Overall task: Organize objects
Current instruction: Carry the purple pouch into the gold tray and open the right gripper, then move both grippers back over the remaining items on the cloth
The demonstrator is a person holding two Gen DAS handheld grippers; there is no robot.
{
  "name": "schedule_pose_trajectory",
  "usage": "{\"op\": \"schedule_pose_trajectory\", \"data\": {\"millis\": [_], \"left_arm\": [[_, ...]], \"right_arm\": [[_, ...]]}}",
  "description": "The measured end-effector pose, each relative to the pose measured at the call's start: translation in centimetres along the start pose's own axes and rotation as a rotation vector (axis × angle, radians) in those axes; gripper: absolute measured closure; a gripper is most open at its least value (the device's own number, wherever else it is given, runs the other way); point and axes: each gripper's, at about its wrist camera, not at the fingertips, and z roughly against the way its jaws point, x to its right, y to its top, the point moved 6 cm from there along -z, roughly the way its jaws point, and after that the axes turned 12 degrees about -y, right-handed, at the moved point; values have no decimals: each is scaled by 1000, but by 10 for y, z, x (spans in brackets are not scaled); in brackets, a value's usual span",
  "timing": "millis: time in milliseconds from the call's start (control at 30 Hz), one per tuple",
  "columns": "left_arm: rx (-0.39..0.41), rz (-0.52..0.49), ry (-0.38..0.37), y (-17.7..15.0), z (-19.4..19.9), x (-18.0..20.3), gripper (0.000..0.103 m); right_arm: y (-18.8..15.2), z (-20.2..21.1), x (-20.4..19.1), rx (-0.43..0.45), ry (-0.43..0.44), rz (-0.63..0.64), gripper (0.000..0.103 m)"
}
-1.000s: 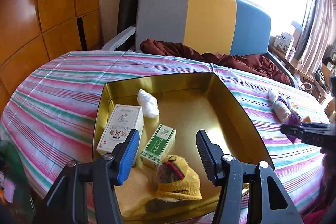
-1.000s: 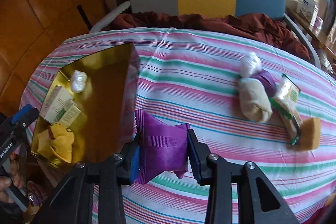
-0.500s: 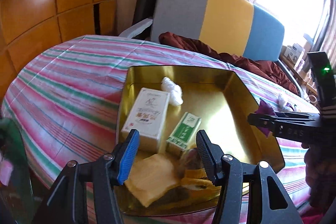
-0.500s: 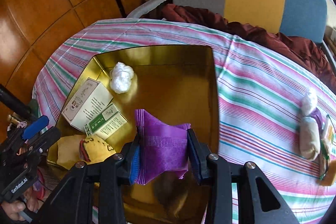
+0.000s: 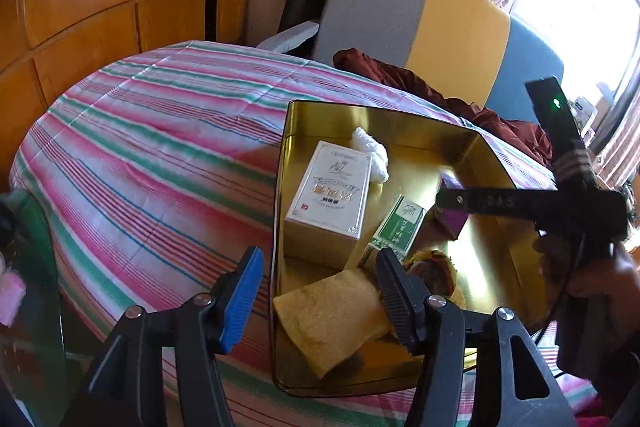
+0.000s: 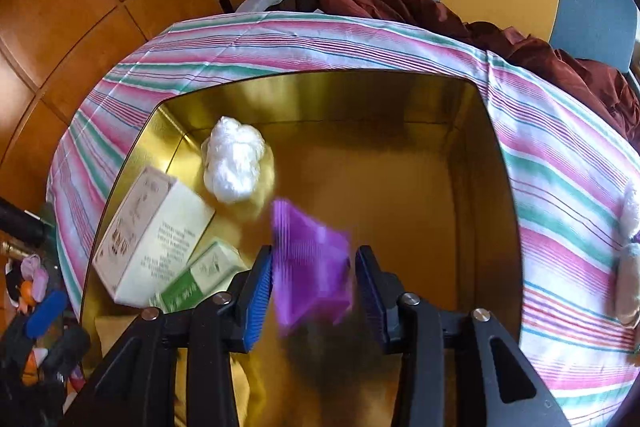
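Right wrist view showed the gold tin (image 6: 472, 155) filling the frame, where a second earlier it sat off left. The right gripper (image 6: 314, 277) had parted its fingers; the blurred purple pouch (image 6: 312, 267) was dropping inside. The left gripper (image 5: 320, 287) stayed wide, empty. Box labels were unreadable.

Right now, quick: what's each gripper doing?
Left gripper: jaws open, holding nothing.
Right gripper: purple packet sits between the jaws but is blurred; gripped or loose cannot be told.
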Motion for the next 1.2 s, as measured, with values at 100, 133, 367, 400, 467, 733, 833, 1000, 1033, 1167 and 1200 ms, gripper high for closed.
{"op": "schedule_pose_trajectory", "data": {"millis": [100, 133, 367, 400, 467, 733, 833, 1000, 1033, 1167, 1200], "left_arm": [[1, 9, 3, -1, 0, -4, 42], [4, 11, 4, -1, 1, -5, 42], [24, 4, 13, 0, 4, -1, 37], [27, 3, 12, 0, 5, 0, 36], [32, -5, 7, 1, 7, 4, 36], [54, -64, -3, 3, 18, 25, 29], [54, -82, -12, 4, 19, 33, 28], [48, -119, -28, 3, 21, 49, 26], [47, -126, -30, 3, 21, 52, 26], [36, -155, -46, 2, 19, 68, 25], [31, -163, -50, 1, 18, 72, 25]], "right_arm": [[5, 1, -5, 16, 20, 5, 52], [5, 4, -5, 24, 25, 2, 52], [-2, 29, 1, 80, 29, -10, 41], [-3, 32, 2, 86, 28, -10, 40], [-7, 40, 3, 102, 26, -8, 33], [-22, 73, 19, 196, -20, 6, 19], [-29, 84, 33, 217, -32, -11, 19], [-42, 97, 67, 231, -61, -55, 18], [-45, 99, 76, 231, -70, -65, 18], [-57, 105, 117, 227, -118, -122, 18], [-61, 106, 128, 226, -131, -137, 18]]}}
